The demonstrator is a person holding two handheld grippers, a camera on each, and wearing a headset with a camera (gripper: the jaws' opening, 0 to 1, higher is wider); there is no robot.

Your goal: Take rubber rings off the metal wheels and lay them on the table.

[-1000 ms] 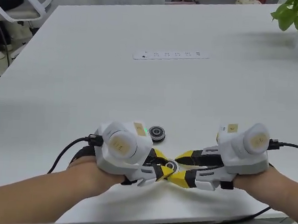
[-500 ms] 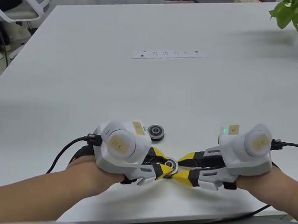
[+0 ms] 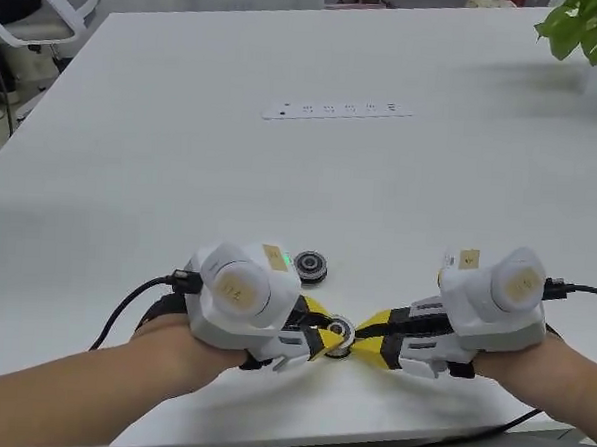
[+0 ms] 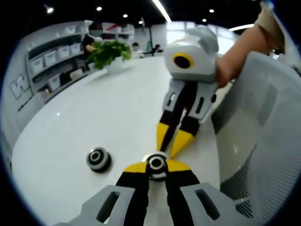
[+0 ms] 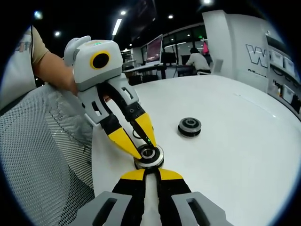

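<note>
A small metal wheel (image 3: pixel 335 333) with a black rubber ring hangs just above the white table's (image 3: pixel 281 183) front edge, between the two grippers. My left gripper (image 3: pixel 316 337) is shut on the wheel (image 4: pixel 156 165), one yellow fingertip on each side. My right gripper (image 3: pixel 365 339) meets it from the opposite side. Its tips (image 5: pixel 149 174) are pinched together on the ring at the rim of the wheel (image 5: pixel 149 154). A second wheel (image 3: pixel 310 265) with its ring on lies flat on the table beyond them; this second wheel (image 4: pixel 98 159) (image 5: pixel 189 126) also shows in both gripper views.
A white power strip (image 3: pixel 329 110) lies mid-table. A green plant (image 3: pixel 579 28) stands at the far right corner and an office chair (image 3: pixel 39 10) at the far left. A mesh chair back (image 4: pixel 263 141) sits close behind the table's near edge.
Both grippers stay joined at the held wheel. The right gripper's jaws have levelled and drawn slightly to the right. The second wheel has not moved; the camera shifted a little.
</note>
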